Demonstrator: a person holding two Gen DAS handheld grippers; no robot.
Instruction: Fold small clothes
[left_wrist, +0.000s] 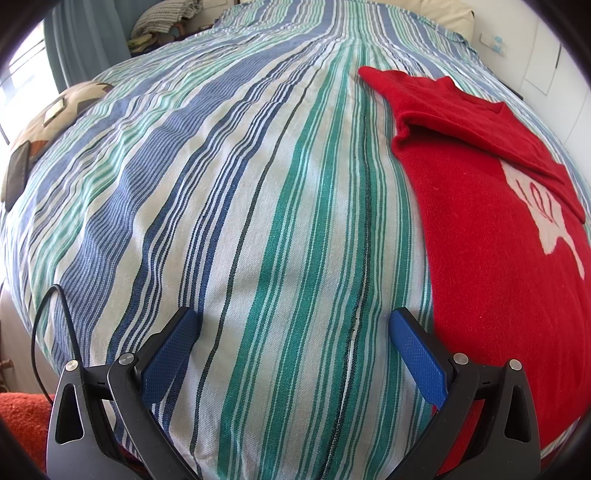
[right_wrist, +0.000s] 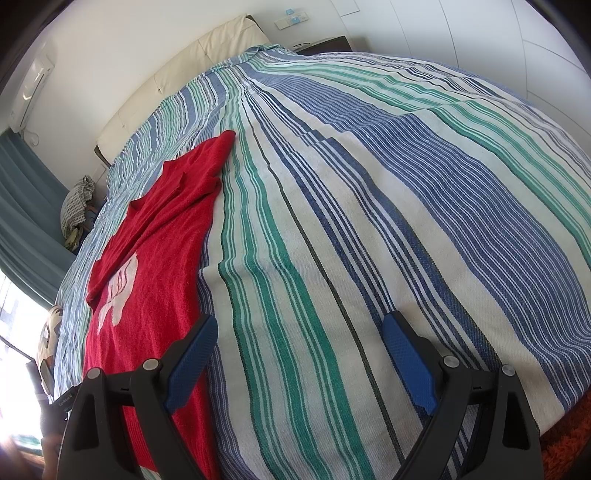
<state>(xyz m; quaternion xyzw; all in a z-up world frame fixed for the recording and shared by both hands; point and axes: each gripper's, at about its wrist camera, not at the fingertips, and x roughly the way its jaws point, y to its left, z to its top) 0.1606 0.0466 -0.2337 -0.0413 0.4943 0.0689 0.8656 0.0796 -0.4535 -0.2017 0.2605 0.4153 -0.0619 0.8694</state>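
Observation:
A small red sweater (left_wrist: 491, 236) with a white motif lies flat on the striped bedspread (left_wrist: 240, 206). One sleeve is folded across its chest. In the left wrist view it is at the right; my left gripper (left_wrist: 295, 325) is open and empty just left of its hem edge. In the right wrist view the sweater (right_wrist: 155, 266) is at the left. My right gripper (right_wrist: 299, 328) is open and empty over the bedspread (right_wrist: 369, 206), its left finger (right_wrist: 192, 354) over the sweater's right edge.
A cream headboard (right_wrist: 166, 74) runs along the far end of the bed. A patterned cushion (left_wrist: 55, 122) and a dark flat object (left_wrist: 18, 170) lie at the bed's left edge. Piled cloth (left_wrist: 166, 18) sits beyond. Orange rug (left_wrist: 22, 417) lies below the bed.

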